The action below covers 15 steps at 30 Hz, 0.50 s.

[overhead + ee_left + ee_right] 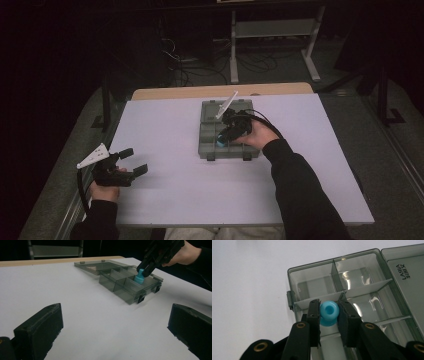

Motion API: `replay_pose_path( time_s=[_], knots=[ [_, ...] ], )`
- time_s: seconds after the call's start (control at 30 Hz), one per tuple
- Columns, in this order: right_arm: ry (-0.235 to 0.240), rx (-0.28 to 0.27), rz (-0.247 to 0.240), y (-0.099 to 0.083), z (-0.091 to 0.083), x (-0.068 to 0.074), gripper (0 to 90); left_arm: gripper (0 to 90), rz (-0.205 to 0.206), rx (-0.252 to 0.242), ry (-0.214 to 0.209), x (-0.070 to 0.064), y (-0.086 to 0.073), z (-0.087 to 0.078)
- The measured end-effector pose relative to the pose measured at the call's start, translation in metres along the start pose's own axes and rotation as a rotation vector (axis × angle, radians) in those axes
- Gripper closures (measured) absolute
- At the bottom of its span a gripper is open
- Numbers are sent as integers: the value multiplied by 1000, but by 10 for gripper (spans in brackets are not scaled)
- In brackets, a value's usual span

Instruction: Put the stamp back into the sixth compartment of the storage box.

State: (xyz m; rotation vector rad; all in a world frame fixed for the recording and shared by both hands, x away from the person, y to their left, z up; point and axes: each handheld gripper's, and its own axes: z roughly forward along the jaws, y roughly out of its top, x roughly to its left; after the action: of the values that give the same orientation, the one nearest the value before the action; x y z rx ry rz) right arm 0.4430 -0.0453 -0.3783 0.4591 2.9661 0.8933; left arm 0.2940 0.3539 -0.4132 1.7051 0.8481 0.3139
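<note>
Left tongs [135,161] sit low at about 8 o'clock on the white table [165,195], jaws spread wide, nothing between them, hand resting near the table's edge. In the left gripper view both black jaws stand far apart over bare table surface.

Farther in, toward 12 o'clock, the right tongs [223,138] hang over a smoky-grey compartment organizer box [206,135], its lid [212,105] folded open flat at the far side. Jaws closed tight on a small blue plastic knob-shaped piece [328,312], one jaw pressing each side, hole in its top facing the camera. The blue piece [139,277] is right at a divider wall in the near row of the box; cannot tell if it touches the compartment floor. Lid carries printed lettering [402,271]. Right sleeve [300,185] comes in from 5 o'clock.
</note>
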Motion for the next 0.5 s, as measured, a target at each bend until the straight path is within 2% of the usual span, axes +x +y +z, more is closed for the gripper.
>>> replay_pose_path(
  time_s=[0.4, 0.5],
  knots=[
    [7, 28, -10, -1, 9, 1, 708, 0, -3, -1, -3, 0, 0, 0],
    [6, 24, -4, 0, 8, 2, 617, 0, -2, 0, -3, 0, 0, 0]
  ],
)
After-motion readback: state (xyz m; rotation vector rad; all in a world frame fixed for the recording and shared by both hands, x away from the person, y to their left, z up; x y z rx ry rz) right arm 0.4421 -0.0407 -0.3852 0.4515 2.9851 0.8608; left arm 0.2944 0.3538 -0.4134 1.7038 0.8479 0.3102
